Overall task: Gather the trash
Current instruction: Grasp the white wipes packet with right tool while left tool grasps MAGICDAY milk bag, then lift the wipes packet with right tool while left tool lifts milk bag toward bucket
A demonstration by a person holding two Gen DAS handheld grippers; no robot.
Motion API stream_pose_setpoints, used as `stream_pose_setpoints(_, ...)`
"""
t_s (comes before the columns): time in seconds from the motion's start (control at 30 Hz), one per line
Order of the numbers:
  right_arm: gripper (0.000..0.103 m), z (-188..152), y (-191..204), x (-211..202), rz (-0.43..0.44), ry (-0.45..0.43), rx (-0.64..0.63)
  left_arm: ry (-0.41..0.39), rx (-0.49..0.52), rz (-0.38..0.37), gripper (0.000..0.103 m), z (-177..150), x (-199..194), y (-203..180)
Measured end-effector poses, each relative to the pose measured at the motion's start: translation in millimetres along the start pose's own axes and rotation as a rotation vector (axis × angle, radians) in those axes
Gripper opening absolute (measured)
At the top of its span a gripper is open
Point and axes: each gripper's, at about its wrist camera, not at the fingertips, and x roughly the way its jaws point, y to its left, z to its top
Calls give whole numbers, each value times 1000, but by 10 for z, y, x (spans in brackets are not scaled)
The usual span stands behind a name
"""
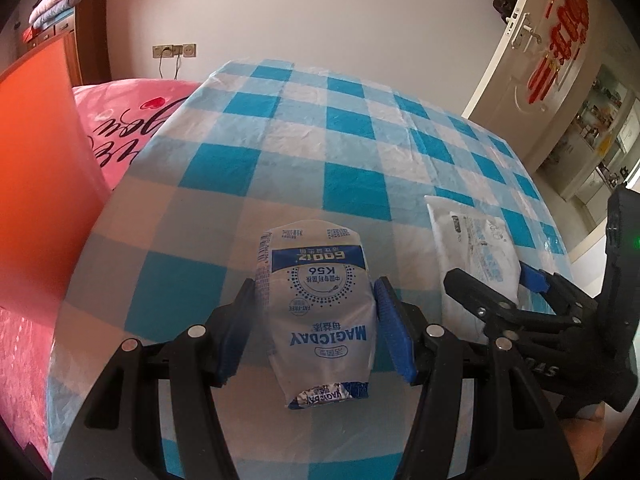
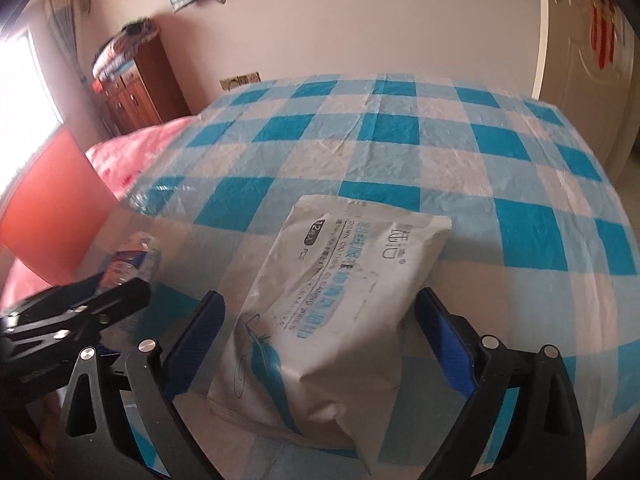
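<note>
A crumpled white and blue drink carton [image 1: 320, 316] marked MAGICDAY lies on the blue-checked tablecloth [image 1: 320, 152]. My left gripper [image 1: 316, 300] straddles it, blue pads [image 1: 390, 324] pressed against both its sides. A white wet-wipe pack [image 2: 328, 300] lies to the right; it also shows in the left wrist view [image 1: 476, 256]. My right gripper [image 2: 320, 320] is open around the pack, pads apart from its sides. The right gripper shows in the left wrist view [image 1: 492, 280], and the left gripper in the right wrist view [image 2: 80, 308]. The carton [image 2: 132, 260] peeks past it there.
The table's left edge meets a pink bed [image 1: 128, 120] and an orange panel [image 1: 36, 184]. A wooden cabinet [image 2: 132, 92] stands by the far wall. A white door [image 1: 532, 60] with red decoration is at the far right.
</note>
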Motion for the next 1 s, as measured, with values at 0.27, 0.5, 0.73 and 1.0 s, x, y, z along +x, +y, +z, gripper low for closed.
stream_pose_setpoints(0.27,95,-6,168,106,-99,34,-88,-2,18,-22,60,-68,-55,64)
stream_pose_setpoints(0.5,79,-13,159,87,-136,15,-84,4,42,-56,60,-140,-60,50)
stream_pose_setpoints(0.73,73,-34,212,52,-143,-3,-109,-10,48,-95,61,-185,-140,106)
stream_pose_setpoints(1.0,69,-37,86,-89,-118,-67,-40,-27,38,-141,61,-235,-270,235)
